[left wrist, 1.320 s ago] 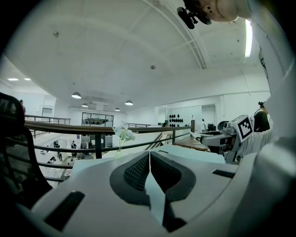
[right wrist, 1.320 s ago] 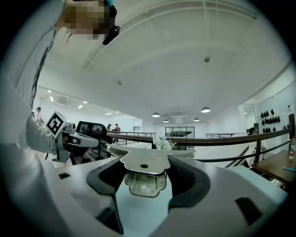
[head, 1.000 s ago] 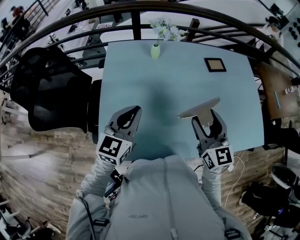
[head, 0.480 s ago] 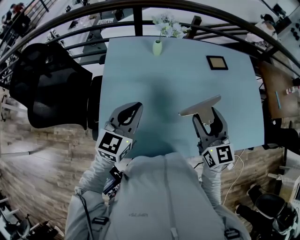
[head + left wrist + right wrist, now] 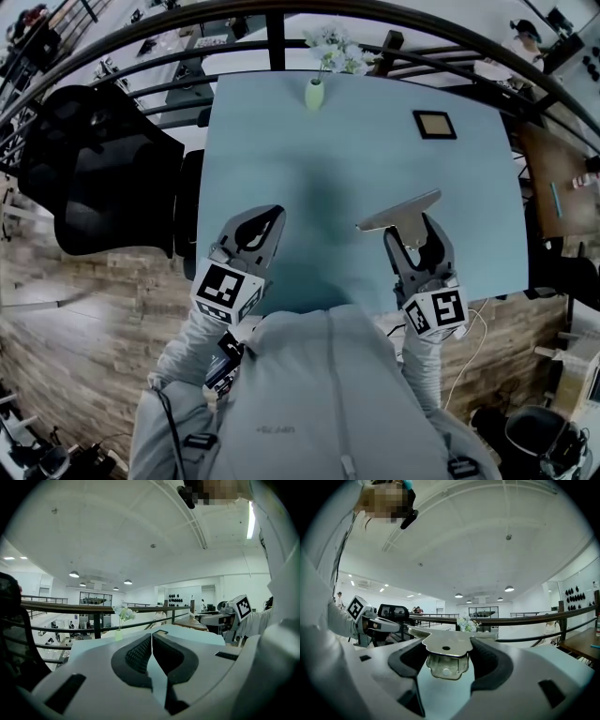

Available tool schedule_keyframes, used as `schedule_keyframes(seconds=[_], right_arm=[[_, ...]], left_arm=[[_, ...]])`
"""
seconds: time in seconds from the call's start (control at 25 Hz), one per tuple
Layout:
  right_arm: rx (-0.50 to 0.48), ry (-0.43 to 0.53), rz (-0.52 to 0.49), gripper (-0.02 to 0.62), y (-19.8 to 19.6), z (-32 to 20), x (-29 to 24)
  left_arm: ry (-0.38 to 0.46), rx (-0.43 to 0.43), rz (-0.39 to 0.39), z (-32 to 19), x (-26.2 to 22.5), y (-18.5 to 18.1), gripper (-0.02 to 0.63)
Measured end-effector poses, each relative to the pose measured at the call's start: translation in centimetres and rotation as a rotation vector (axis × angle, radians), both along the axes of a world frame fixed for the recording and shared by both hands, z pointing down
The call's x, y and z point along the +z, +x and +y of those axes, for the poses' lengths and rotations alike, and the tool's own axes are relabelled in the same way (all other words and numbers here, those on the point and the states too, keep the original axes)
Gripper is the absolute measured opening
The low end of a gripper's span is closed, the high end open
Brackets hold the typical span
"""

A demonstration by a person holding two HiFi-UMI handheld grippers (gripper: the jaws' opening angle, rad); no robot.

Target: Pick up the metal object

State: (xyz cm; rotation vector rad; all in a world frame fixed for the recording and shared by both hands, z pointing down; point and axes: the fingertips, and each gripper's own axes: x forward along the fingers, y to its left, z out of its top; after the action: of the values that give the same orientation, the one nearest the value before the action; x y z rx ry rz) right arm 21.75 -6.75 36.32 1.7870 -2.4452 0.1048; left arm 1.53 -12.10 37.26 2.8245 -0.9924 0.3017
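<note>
The metal object point(image 5: 398, 212) is a flat silver plate with a folded stem, and it hangs tilted over the light blue table point(image 5: 328, 159). My right gripper point(image 5: 413, 238) is shut on the stem, with the plate sticking out past the jaws. The right gripper view shows the metal object point(image 5: 445, 649) wedged between the two dark pads of the right gripper point(image 5: 449, 657). At the lower left of the head view my left gripper point(image 5: 259, 228) hovers over the table's near edge. In its own view the left gripper point(image 5: 152, 641) has its jaws pressed together with nothing in them.
A small green vase point(image 5: 314, 95) with flowers stands at the table's far edge, and a dark square frame point(image 5: 435, 125) lies at the far right. A black office chair point(image 5: 94, 173) sits left of the table. A dark railing point(image 5: 272, 37) curves behind it.
</note>
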Motion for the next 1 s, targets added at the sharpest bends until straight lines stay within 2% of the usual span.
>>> schedule_keyframes(seconds=[1.0], right_arm=[[-0.017,-0.010,0.001,0.296,0.51,-0.21,0.25]], left_arm=[[-0.001,-0.008,-0.031,-0.10,0.49,-0.09,0.029]])
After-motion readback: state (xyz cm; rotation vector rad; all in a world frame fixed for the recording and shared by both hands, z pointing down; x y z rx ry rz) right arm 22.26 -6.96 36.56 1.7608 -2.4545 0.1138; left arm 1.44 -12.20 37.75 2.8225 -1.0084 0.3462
